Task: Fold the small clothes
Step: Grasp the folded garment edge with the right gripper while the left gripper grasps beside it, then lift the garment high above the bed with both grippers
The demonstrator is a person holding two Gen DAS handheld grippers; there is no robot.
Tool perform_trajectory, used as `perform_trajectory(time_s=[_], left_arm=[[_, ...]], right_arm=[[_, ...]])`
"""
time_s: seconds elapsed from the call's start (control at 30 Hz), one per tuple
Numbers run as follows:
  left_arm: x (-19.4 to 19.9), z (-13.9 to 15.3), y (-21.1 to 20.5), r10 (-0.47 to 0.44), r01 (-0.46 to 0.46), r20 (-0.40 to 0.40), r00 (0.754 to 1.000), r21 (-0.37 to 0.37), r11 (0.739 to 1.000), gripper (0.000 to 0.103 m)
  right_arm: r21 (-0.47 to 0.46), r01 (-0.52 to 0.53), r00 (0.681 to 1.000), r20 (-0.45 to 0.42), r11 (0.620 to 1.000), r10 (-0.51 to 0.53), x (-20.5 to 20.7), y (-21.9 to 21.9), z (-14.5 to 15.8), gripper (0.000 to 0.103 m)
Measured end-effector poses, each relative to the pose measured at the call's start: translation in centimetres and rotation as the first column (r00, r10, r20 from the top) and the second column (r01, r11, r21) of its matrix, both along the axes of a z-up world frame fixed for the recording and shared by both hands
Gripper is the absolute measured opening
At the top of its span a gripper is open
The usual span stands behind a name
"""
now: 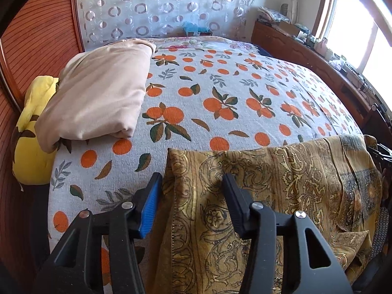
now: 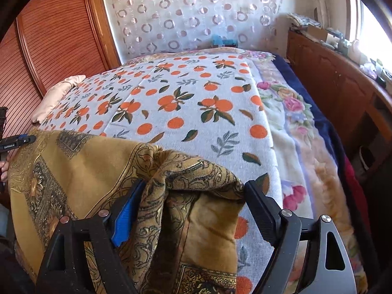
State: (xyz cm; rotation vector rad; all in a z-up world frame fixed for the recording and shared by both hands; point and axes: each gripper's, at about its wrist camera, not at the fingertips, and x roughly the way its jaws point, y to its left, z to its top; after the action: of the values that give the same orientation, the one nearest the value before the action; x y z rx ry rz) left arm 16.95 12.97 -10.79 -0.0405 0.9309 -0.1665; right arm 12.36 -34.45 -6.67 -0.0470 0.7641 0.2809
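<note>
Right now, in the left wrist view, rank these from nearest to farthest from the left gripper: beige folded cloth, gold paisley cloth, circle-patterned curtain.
1. Gold paisley cloth: directly between the open fingers of the left gripper, at the bed's near edge.
2. Beige folded cloth: ahead to the left, on the orange-print bedspread.
3. Circle-patterned curtain: beyond the far end of the bed.

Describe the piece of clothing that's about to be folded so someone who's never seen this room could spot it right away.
Start at the bed, covered by a white bedspread printed with oranges. At its near edge, between both grippers' fingers, lies the mustard-gold paisley cloth. Unlike the plain beige folded cloth and the yellow pillow at the bed's left side, it is covered in dark ornate scrollwork.
</note>
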Motion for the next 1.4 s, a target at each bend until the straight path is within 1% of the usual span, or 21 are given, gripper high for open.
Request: perform_trajectory(time_s=[0.07, 0.13, 0.23, 0.27, 0.3, 0.33, 0.37, 0.4, 0.43, 0.47, 0.53, 0.63, 0.73, 0.83, 0.93, 1.03, 1.07, 1.13, 1.17, 1.33, 1.4], left_arm=[[0.5, 0.1, 0.0, -0.001, 0.001, -0.012, 1.000, -0.004, 1.000, 0.052], [1.0, 0.2, -0.1, 0.001, -0.001, -0.019, 1.000, -0.012, 1.000, 0.052], [1.1, 0.2, -0.3, -0.003, 0.003, -0.013, 1.000, -0.005, 1.000, 0.051], [0.9, 0.2, -0.4, -0.009, 0.009, -0.006, 1.000, -0.002, 1.000, 0.042], [0.6, 0.2, -0.4, -0.013, 0.013, -0.002, 1.000, -0.003, 1.000, 0.036], [0.5, 0.2, -0.4, -0.016, 0.016, -0.002, 1.000, -0.006, 1.000, 0.027], [0.3, 0.2, -0.5, -0.020, 0.020, -0.001, 1.000, -0.011, 1.000, 0.019], [0.0, 0.4, -0.6, -0.023, 0.023, 0.006, 1.000, -0.013, 1.000, 0.015], [-0.2, 0.5, -0.6, -0.025, 0.025, 0.012, 1.000, -0.016, 1.000, 0.011], [-0.6, 0.9, -0.7, -0.025, 0.025, 0.021, 0.999, -0.021, 0.999, 0.010], [-1.4, 1.5, -0.7, -0.023, 0.025, 0.043, 0.999, -0.025, 0.999, 0.009], [-3.1, 3.5, -0.9, -0.031, 0.037, 0.101, 0.994, -0.050, 0.998, 0.008], [-5.8, 6.7, -1.3, -0.033, 0.047, 0.193, 0.981, -0.070, 0.996, 0.007], [-7.8, 9.4, -1.7, -0.036, 0.056, 0.263, 0.964, -0.067, 0.996, 0.007], [-9.8, 12.3, -2.1, -0.046, 0.071, 0.334, 0.941, -0.064, 0.995, 0.007], [-11.4, 15.4, -2.4, -0.053, 0.085, 0.406, 0.913, -0.062, 0.994, 0.007], [-12.1, 16.8, -2.5, -0.056, 0.091, 0.438, 0.897, -0.059, 0.994, 0.007], [-12.9, 18.5, -2.7, -0.059, 0.096, 0.476, 0.878, -0.055, 0.994, 0.007], [-13.3, 19.7, -2.8, -0.064, 0.102, 0.502, 0.862, -0.049, 0.994, 0.007], [-12.7, 24.3, -3.2, -0.080, 0.101, 0.579, 0.811, -0.005, 0.995, 0.007], [-11.9, 25.9, -2.9, -0.074, 0.097, 0.603, 0.794, -0.005, 0.995, 0.007]], right_arm=[[-0.018, -0.006, 1.000, -0.004, 1.000, 0.006, -0.2, 0.3, 0.0, 0.082], [-0.028, -0.015, 1.000, -0.007, 0.999, 0.015, -0.3, 0.5, 0.1, 0.078], [-0.024, -0.030, 1.000, -0.007, 0.999, 0.030, -0.7, 0.7, 0.3, 0.064], [-0.023, -0.041, 0.999, -0.007, 0.999, 0.041, -0.9, 0.8, 0.3, 0.055], [-0.019, -0.051, 0.999, -0.009, 0.999, 0.051, -1.1, 0.9, 0.3, 0.045], [-0.012, -0.065, 0.998, -0.012, 0.998, 0.065, -1.2, 1.0, 0.4, 0.039], [0.000, -0.082, 0.996, -0.018, 0.997, 0.082, -1.3, 1.1, 0.3, 0.027], [0.011, -0.098, 0.995, -0.024, 0.995, 0.098, -1.4, 1.2, 0.4, 0.019], [0.011, -0.108, 0.994, -0.022, 0.994, 0.109, -1.6, 1.4, 0.4, 0.017], [0.006, -0.112, 0.994, -0.015, 0.994, 0.112, -1.8, 1.5, 0.4, 0.014], [0.015, -0.108, 0.994, 0.005, 0.994, 0.108, -2.4, 1.5, 0.8, 0.012], [0.046, -0.104, 0.993, 0.063, 0.994, 0.101, -4.0, 1.1, 2.3, 0.011], [0.062, -0.113, 0.985, 0.137, 0.992, 0.103, -6.3, 0.8, 5.0, 0.010], [0.034, -0.127, 0.970, 0.212, 0.991, 0.117, -8.5, 1.2, 7.5, 0.010], [0.017, -0.137, 0.955, 0.267, 0.990, 0.127, -10.4, 1.5, 9.7, 0.009], [0.002, -0.143, 0.938, 0.319, 0.990, 0.135, -11.9, 1.5, 12.0, 0.009], [-0.004, -0.141, 0.932, 0.336, 0.990, 0.134, -12.4, 1.5, 12.8, 0.009], [-0.014, -0.137, 0.922, 0.365, 0.990, 0.133, -13.3, 1.3, 14.4, 0.009], [-0.020, -0.133, 0.916, 0.380, 0.991, 0.131, -13.5, 1.1, 15.3, 0.009], [-0.077, -0.110, 0.877, 0.462, 0.991, 0.133, -14.2, 0.6, 20.0, 0.009], [-0.098, -0.101, 0.859, 0.494, 0.990, 0.137, -14.0, 0.8, 21.8, 0.009]])
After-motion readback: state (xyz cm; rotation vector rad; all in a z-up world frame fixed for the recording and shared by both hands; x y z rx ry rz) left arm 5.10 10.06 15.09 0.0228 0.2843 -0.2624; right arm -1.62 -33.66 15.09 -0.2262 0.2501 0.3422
